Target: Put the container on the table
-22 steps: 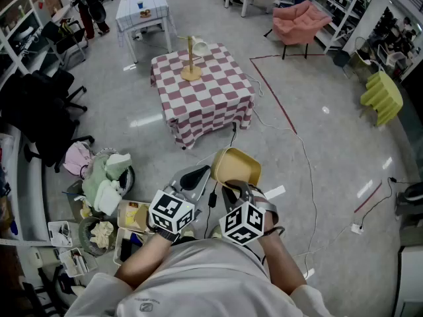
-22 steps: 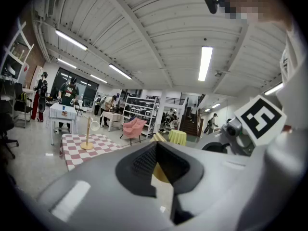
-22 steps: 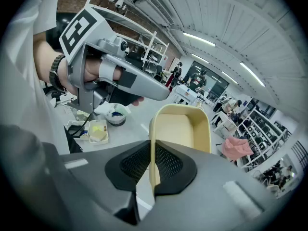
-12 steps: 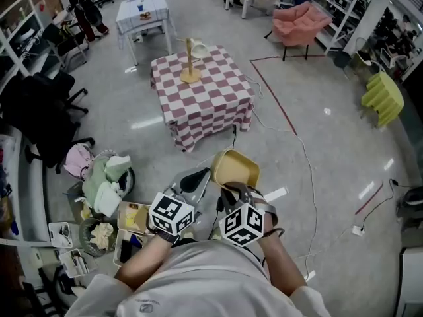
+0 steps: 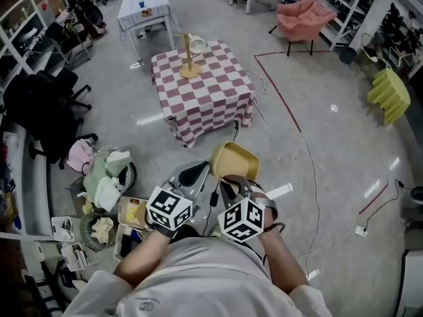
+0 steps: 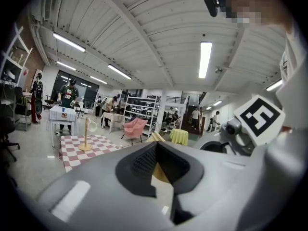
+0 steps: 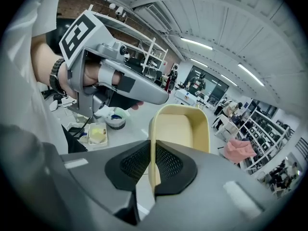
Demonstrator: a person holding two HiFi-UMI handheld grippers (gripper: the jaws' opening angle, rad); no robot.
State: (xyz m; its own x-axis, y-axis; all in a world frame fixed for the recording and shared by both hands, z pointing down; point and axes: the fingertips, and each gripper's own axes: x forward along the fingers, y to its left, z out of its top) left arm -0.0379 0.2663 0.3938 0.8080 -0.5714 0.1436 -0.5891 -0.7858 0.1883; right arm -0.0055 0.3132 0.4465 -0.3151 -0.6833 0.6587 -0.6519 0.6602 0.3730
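Note:
In the head view the yellow container [image 5: 234,162] is held in the air above the floor, on this side of the table with the red-and-white checked cloth [image 5: 211,94]. My right gripper [image 5: 228,182] is shut on its near wall. In the right gripper view the pads [image 7: 166,162] clamp the container [image 7: 180,129] by its rim. My left gripper [image 5: 193,175] hovers just left of the container, apart from it, slightly open and holding nothing. In the left gripper view the left gripper [image 6: 156,160] shows a yellow sliver of the container [image 6: 159,174] behind its gap. A wooden stand [image 5: 190,58] is on the table.
Bins, baskets and cloths [image 5: 106,183] clutter the floor at my left. A white cable [image 5: 305,157] and a red tape line [image 5: 277,91] run across the floor to the right of the table. Farther off are a pink armchair [image 5: 301,18], a small table [image 5: 144,8] and a black office chair [image 5: 39,104].
The head view has shifted slightly. Both grippers and the container keep the same pose in front of me.

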